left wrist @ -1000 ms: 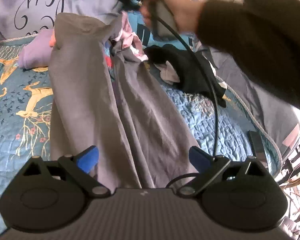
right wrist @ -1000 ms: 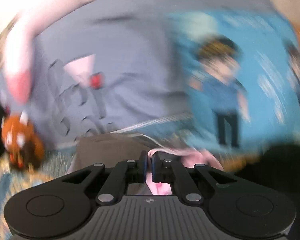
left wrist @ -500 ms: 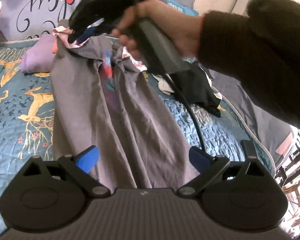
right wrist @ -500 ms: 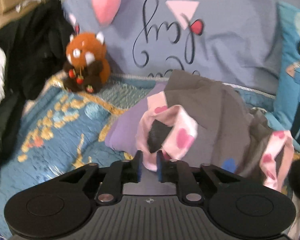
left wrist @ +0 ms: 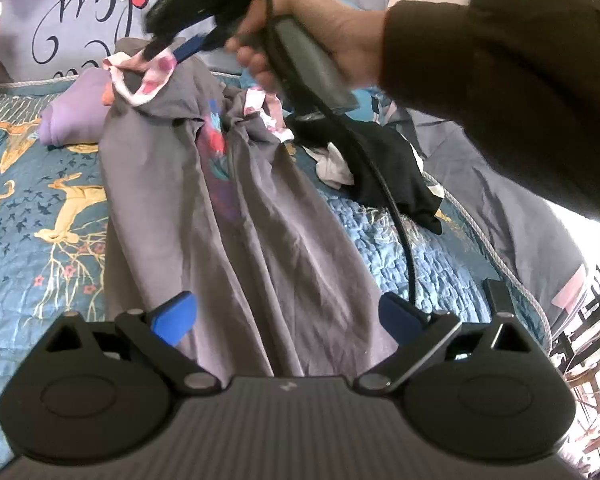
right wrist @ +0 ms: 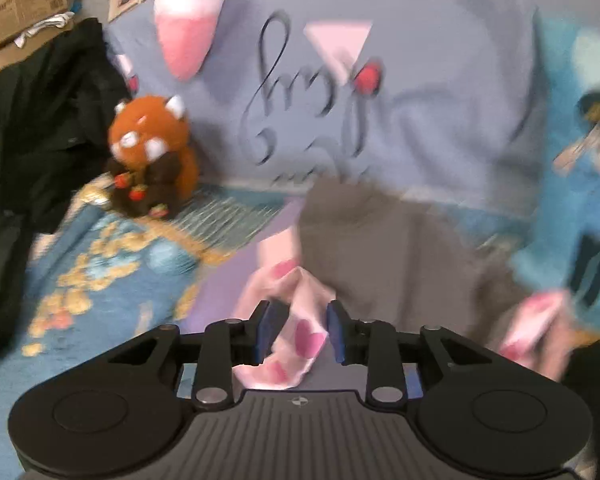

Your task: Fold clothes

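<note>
A bed fills the scene, covered by a blue quilt (left wrist: 32, 216) printed with golden deer and branches. At its head leans a large grey-blue pillow (right wrist: 420, 92) with looping black script, a pink triangle and a red heart. Left of that pillow sits a red panda plush (right wrist: 152, 160); further left hangs dark clothing (right wrist: 48, 128), with cardboard boxes (right wrist: 24, 4) above it. Right of the pillow stands a turquoise cushion (right wrist: 572, 216). Bright daylight washes the quilt's right edge.

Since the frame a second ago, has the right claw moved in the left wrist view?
Yes. The right claw has swung leftward and slightly down, from above the black clothes to the heart-print cuff by the lettered pillow, its jaws opening around the cuff.
</note>
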{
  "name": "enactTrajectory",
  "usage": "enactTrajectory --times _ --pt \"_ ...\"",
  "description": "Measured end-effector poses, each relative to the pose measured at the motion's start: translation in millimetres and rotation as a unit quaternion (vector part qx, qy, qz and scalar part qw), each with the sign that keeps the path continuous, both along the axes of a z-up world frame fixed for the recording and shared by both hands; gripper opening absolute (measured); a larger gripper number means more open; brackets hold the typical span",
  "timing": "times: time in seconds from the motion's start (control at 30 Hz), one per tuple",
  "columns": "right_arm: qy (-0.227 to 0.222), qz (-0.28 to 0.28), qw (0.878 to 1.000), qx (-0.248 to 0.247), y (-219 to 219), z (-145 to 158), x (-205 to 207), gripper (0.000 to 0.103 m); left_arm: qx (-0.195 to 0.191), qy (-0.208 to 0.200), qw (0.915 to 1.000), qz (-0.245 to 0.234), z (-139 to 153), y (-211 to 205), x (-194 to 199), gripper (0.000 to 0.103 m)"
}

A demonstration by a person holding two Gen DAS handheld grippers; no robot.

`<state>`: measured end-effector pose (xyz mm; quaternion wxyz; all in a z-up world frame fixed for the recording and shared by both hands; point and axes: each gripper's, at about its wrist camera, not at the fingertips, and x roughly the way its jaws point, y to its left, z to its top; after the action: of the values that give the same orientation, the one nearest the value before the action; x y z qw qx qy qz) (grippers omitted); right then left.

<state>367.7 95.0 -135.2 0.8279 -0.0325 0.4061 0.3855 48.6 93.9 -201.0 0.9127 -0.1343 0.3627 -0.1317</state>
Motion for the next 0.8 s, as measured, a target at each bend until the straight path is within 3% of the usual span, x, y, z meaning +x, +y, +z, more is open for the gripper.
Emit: enactTrajectory --times 0.07,0.1,0.2,0.33,0.47,0.53,0.6,0.67,0.8 --pt "0.059 0.027 0.998 -0.01 3 -15 0 0.034 -0.002 0.001 1.0 -0.001 0 0 0 0.099" --pt "0.058 0.042 0.997 -0.022 4 -19 -4 0.034 -0.001 0.001 1.0 -0.002 0 0 1 0.099" --pt "0.007 0.063 0.997 -0.048 -5 -19 -20 0.034 0.0 -0.001 1.0 -0.006 0 -2 1 0.099" --pt "-0.041 0.056 0.997 -0.04 -21 -6 -34 0.033 0.0 -0.003 0.9999 -0.011 1 -4 1 0.099" --pt "-0.121 0.018 0.991 -0.055 -19 11 -29 0.034 0.0 -0.003 0.9999 -0.012 0 -5 2 0.099" --pt "-0.161 -0.008 0.984 -0.072 -10 20 -20 0.045 0.002 -0.002 0.9999 -0.012 0 -5 2 0.1" --pt "-0.182 -0.037 0.978 -0.096 6 24 -7 0.046 0.002 -0.001 1.0 -0.009 -1 -4 2 0.1" --pt "-0.177 -0.055 0.977 -0.106 17 25 12 0.043 0.0 0.001 1.0 -0.005 -2 -1 3 0.1" --pt "-0.113 -0.095 0.985 -0.087 26 24 51 0.032 -0.022 0.0 0.9997 0.011 -2 9 4 0.1"
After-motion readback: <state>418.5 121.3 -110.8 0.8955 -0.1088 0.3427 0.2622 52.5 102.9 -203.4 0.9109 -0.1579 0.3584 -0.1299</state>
